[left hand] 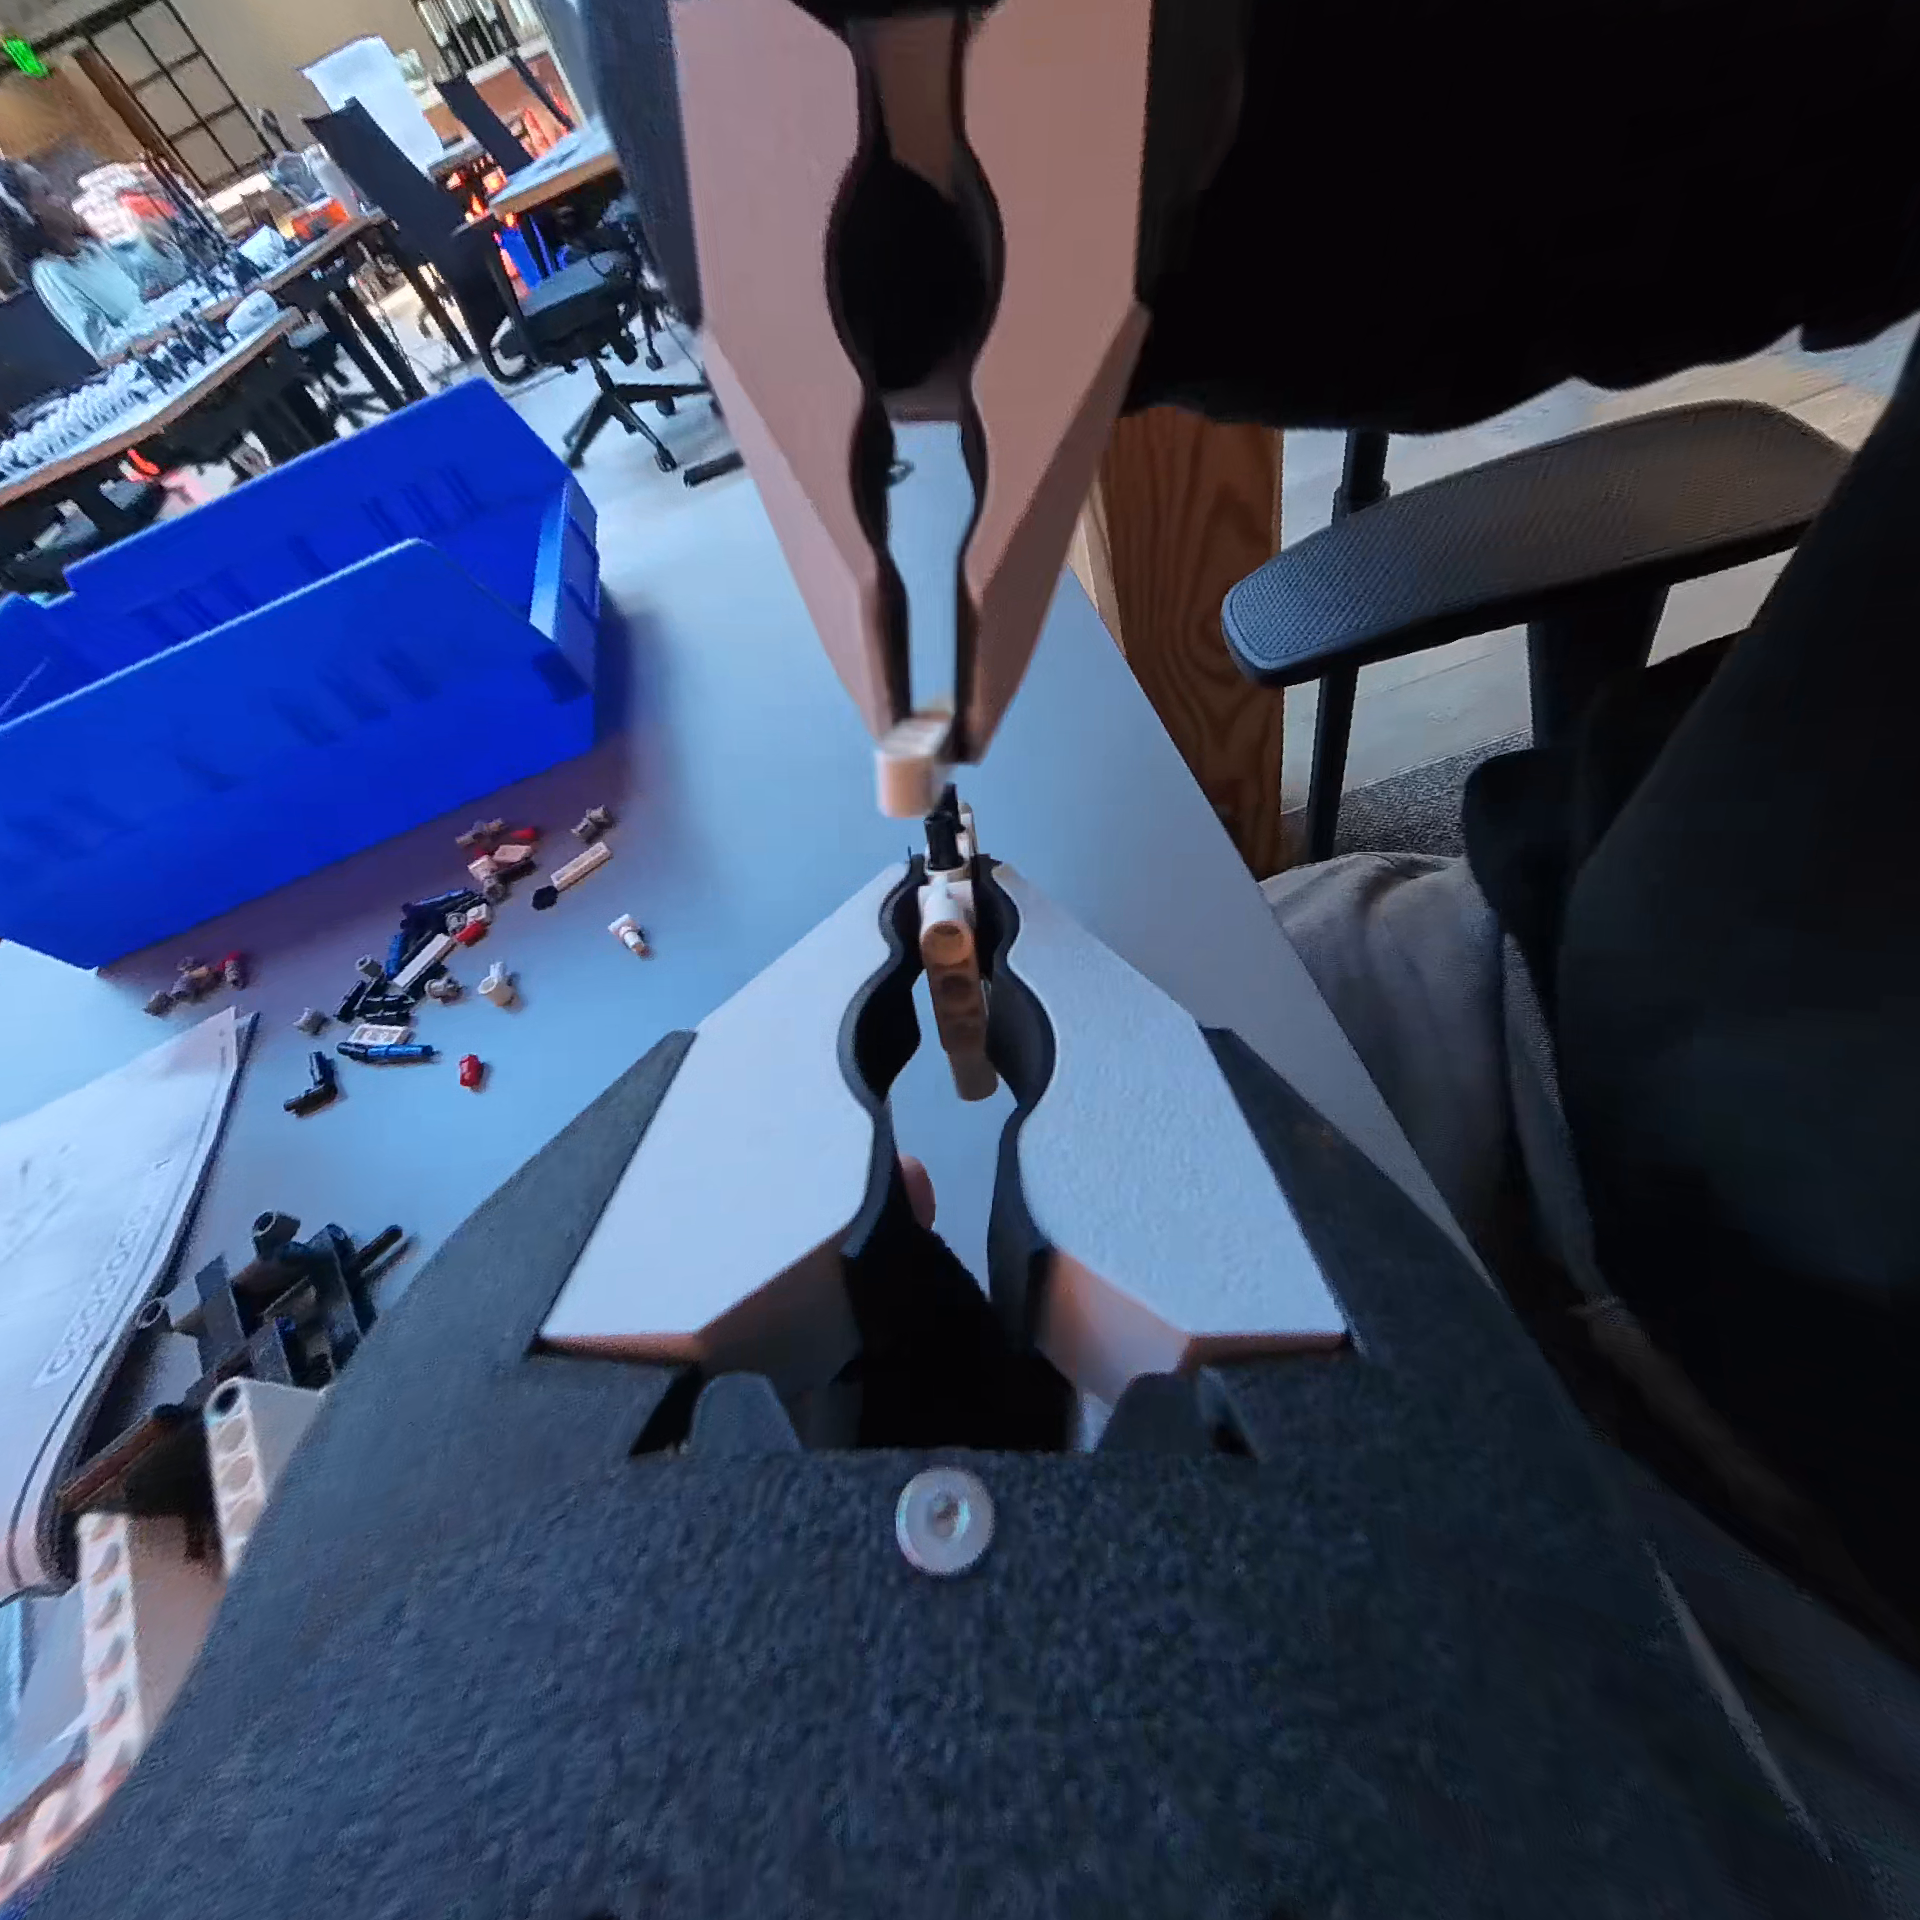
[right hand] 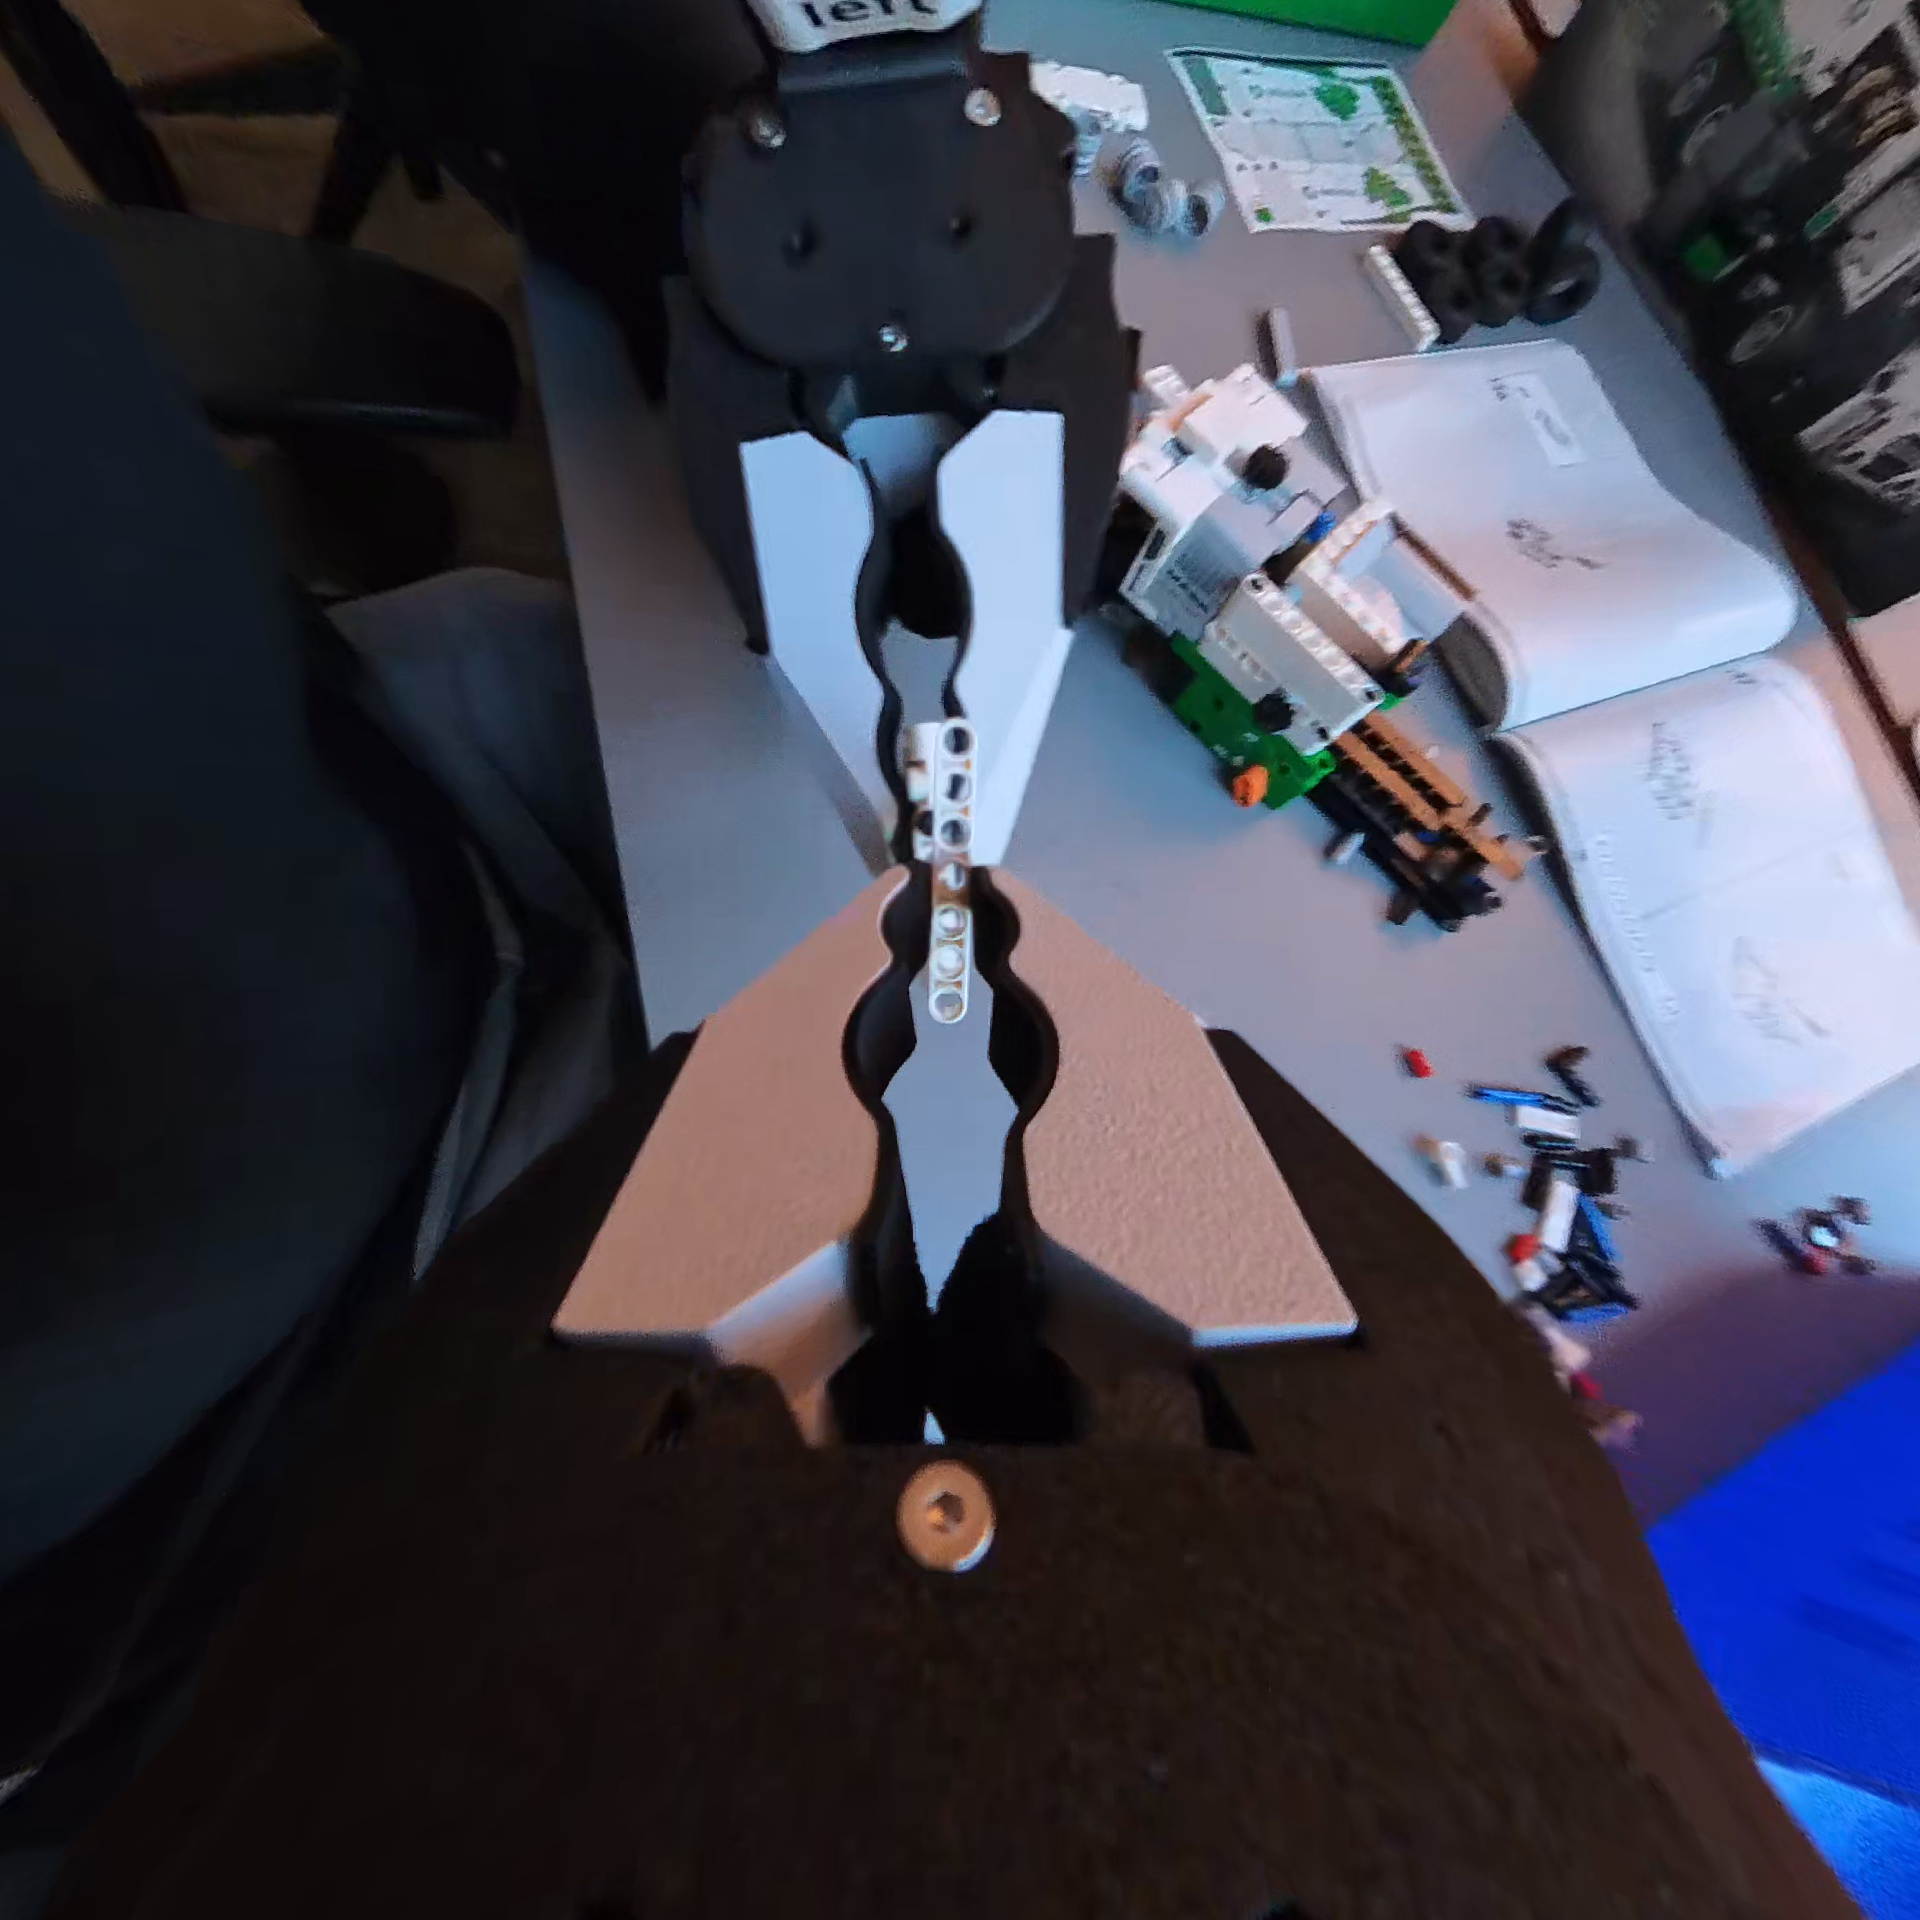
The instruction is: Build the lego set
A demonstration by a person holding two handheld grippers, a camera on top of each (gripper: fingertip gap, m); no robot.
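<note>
In the left wrist view my left gripper [left hand: 948, 868] is shut on a pale holed beam [left hand: 961, 997] that has a black pin [left hand: 943, 831] sticking out past the fingertips. My right gripper [left hand: 928, 732] comes in from above, shut on a small pale round piece [left hand: 904, 777] held just over the pin, almost touching it. In the right wrist view my right gripper [right hand: 948, 883] meets the left gripper [right hand: 940, 847] tip to tip over the table's near edge. The white beam [right hand: 954, 790] runs between both pairs of fingers. The small piece is hard to make out there.
A blue bin [left hand: 291, 707] stands on the grey table [left hand: 727, 727], with loose small pieces [left hand: 416, 977] in front of it. A partly built white and green model [right hand: 1278, 623], open booklets [right hand: 1558, 520] and black tyres [right hand: 1486, 270] lie nearby. A chair armrest [left hand: 1507, 540] is beside the table edge. My left and right fingertips are right by each other.
</note>
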